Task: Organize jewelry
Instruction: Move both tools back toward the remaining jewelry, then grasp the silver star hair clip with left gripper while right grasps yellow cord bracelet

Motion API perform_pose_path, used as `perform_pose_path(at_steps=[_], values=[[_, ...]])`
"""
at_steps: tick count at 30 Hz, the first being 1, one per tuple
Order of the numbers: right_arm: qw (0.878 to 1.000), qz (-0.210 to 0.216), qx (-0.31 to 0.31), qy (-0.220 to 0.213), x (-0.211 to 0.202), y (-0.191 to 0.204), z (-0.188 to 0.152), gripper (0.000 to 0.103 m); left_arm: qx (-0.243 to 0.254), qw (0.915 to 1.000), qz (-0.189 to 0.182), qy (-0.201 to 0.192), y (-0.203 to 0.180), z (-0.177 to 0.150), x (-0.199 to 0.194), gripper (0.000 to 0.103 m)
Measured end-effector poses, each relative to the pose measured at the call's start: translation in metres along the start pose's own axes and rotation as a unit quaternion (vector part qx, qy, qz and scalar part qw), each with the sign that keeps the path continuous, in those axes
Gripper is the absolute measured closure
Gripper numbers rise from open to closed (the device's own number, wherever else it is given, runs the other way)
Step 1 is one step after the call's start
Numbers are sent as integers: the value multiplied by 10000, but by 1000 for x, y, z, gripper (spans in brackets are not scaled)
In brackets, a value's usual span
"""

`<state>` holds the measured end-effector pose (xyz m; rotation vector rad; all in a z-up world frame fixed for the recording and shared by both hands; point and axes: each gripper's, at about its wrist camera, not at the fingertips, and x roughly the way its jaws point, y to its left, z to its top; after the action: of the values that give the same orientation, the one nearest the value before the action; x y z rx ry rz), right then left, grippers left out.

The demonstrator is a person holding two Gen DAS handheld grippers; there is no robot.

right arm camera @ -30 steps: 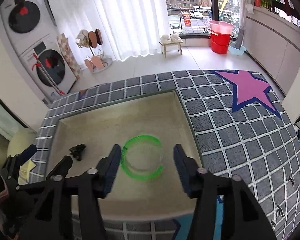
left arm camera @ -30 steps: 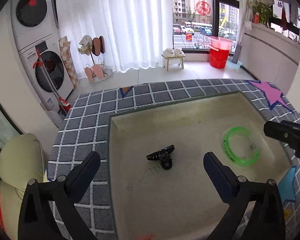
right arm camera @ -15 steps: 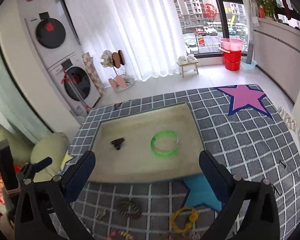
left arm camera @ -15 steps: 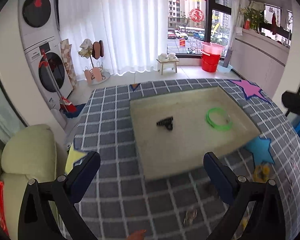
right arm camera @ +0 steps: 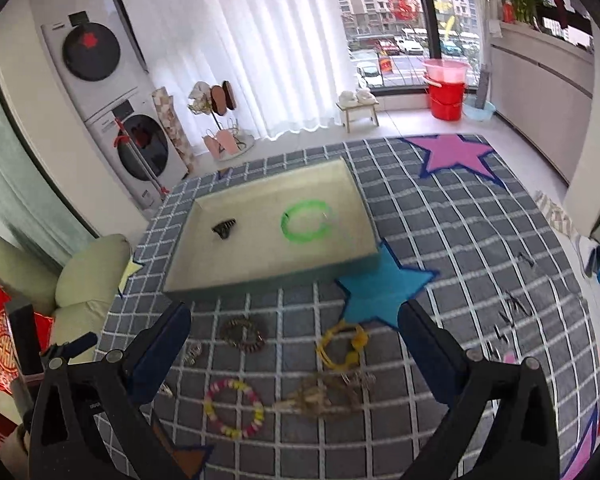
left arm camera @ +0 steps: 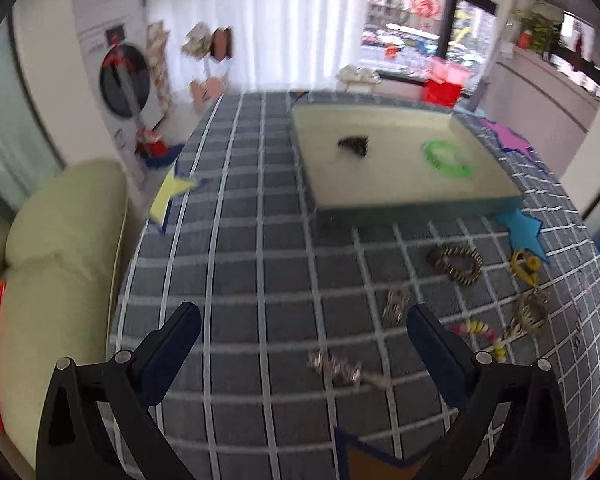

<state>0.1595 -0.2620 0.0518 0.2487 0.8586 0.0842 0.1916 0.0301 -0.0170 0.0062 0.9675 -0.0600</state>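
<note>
We have both grippers raised over the near part of the checked mat [right arm camera: 480,216], each with its jaws spread wide and nothing between them: the left gripper [left arm camera: 304,336] and the right gripper [right arm camera: 294,332]. The tray [right arm camera: 260,276] sits toward the mat's far edge and already carries a green bracelet [right arm camera: 306,222] near its right wall and a small black clip [right arm camera: 224,227] toward its left wall. The pieces not yet sorted lie loose on the mat between the tray and the near edge: a dark beaded bracelet [right arm camera: 243,334], a yellow bracelet [right arm camera: 340,346], a pink-and-yellow beaded bracelet [right arm camera: 234,408], a tangle of gold chain [right arm camera: 324,398] and a small silver chain [left arm camera: 334,364]. We judge these light and limp; the chains will sag and slip, so we would pinch a bunched part, while the beaded rings are best taken across one side of the band. Half a second ago both cameras sat nearer the tray; now we have drawn back, and the loose pieces lie under the fingers.
</note>
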Motion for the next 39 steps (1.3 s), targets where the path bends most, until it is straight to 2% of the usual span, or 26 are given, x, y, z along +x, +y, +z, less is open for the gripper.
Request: perform_pose_path(at_steps=[5, 8, 16, 25, 30, 32, 34, 39], values=[[9992, -340, 25, 214, 10, -12, -13, 0, -323, 9990, -33, 322, -2, -20, 10, 0], [9983, -453, 64, 348, 19, -21, -19, 0, -429, 9984, 9, 381, -4, -28, 13, 0], [9953, -653, 141, 706, 47, -37, -33, 0, -604, 9966, 205, 528, -9, -32, 24, 0], [9908, -1042, 10, 868, 78, -47, -29, 1, -1073, 9902, 243, 859, -6, -37, 38, 0], [9871, -1177, -103, 1077, 102, -50, -28, 13, -1104, 9893, 392, 866, -9, -37, 42, 0], [9855, -1177, -131, 1216, 111, -50, -31, 31, -1117, 9888, 456, 877, -9, -37, 43, 0], [9837, -1303, -295, 1203, 114, -45, -32, 34, -1114, 9887, 508, 869, -11, -37, 44, 0], [9835, -1264, -512, 1191, 117, -33, -33, 39, -908, 9910, 607, 770, -22, -34, 47, 0]])
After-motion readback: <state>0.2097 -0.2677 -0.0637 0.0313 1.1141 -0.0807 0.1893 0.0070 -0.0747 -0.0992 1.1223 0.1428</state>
